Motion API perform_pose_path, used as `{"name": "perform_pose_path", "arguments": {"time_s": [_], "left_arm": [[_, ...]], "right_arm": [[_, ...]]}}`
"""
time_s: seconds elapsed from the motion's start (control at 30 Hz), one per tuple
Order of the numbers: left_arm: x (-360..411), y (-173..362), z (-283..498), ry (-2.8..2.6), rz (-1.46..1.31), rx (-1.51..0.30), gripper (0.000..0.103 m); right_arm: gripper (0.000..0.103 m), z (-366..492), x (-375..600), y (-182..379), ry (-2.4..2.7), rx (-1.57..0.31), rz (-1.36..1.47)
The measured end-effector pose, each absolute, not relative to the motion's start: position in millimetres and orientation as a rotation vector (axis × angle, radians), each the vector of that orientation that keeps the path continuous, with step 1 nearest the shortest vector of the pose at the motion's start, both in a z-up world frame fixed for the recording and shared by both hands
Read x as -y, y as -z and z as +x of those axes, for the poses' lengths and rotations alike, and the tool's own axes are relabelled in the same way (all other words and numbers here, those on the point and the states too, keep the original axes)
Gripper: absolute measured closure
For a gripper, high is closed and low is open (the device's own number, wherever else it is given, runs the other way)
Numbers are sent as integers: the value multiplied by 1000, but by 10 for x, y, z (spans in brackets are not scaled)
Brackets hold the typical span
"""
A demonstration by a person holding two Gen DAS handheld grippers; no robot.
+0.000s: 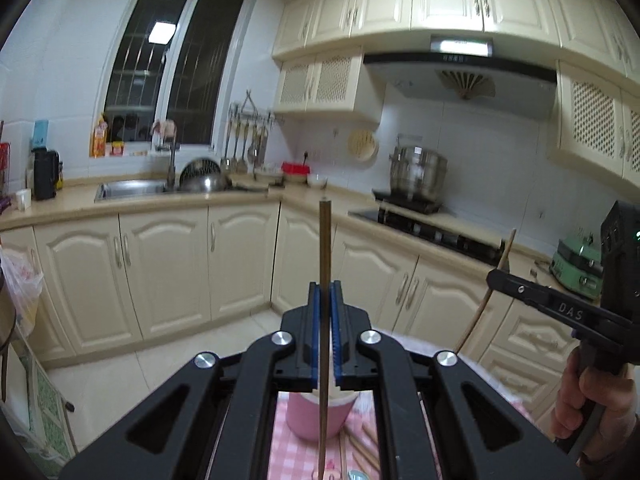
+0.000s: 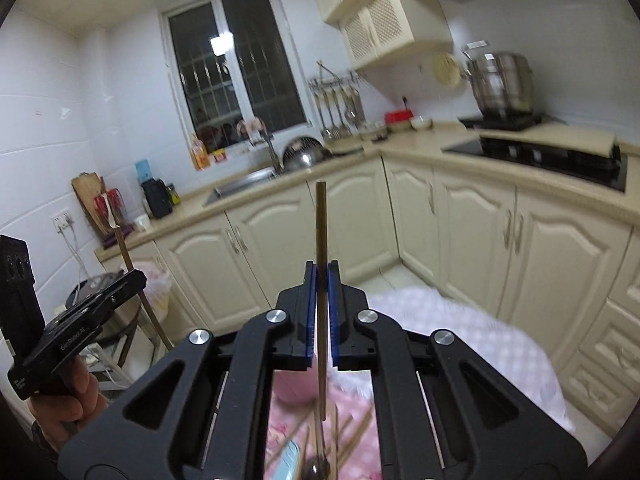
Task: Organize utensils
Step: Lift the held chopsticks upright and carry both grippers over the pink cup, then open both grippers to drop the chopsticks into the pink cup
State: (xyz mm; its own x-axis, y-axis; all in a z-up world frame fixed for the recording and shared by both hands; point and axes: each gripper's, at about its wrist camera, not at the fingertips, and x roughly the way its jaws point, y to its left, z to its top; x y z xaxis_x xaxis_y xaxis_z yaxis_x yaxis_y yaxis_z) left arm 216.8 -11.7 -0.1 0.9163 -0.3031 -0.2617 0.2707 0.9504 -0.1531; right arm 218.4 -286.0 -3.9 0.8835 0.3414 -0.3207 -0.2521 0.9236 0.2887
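Your table (image 2: 460, 320), under a pink checked cloth, sits near, below both grippers, with cream kitchen cabinets (image 1: 168, 276) far behind. Pink cup (image 1: 316, 416) stands on the cloth directly beneath your left gripper; in the right wrist view it (image 2: 292, 388) shows just under the fingers, partly hidden.

Left gripper (image 1: 325, 308): clenched on a chopstick (image 1: 325, 248), blue pads pressed to both sides. Stick upright, top end well above the fingers, lower end running down in front of the cup.

Right gripper (image 2: 321, 292): also clenched on a second chopstick (image 2: 321, 224), upright, lower end hanging over the cloth. From the left wrist view this right gripper (image 1: 498, 276) sits to the right, its stick tilted.

Loose chopsticks (image 2: 352, 432) lie scattered on the cloth near the cup, blurred. A spoon (image 2: 316, 470) lies among them at the near edge; a light blue object (image 2: 288, 460) just left of it, too blurred to identify.
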Motion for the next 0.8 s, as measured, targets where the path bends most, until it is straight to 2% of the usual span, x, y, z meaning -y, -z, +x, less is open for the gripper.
{"name": "perform_pose_path", "arguments": {"time_s": [0.2,0.37,0.8], "left_arm": [[122,-402,2297,289,-132,-186,98],[236,-525,2519,295,-143,-167,98],[337,117,3032,259,-149,-311,98]], "right_arm": [[97,2308,2736,-403,-359,-283,223],[97,2484,2611,-523,-392,-273,216],[96,2925,2366,7,-420,-433,226]]}}
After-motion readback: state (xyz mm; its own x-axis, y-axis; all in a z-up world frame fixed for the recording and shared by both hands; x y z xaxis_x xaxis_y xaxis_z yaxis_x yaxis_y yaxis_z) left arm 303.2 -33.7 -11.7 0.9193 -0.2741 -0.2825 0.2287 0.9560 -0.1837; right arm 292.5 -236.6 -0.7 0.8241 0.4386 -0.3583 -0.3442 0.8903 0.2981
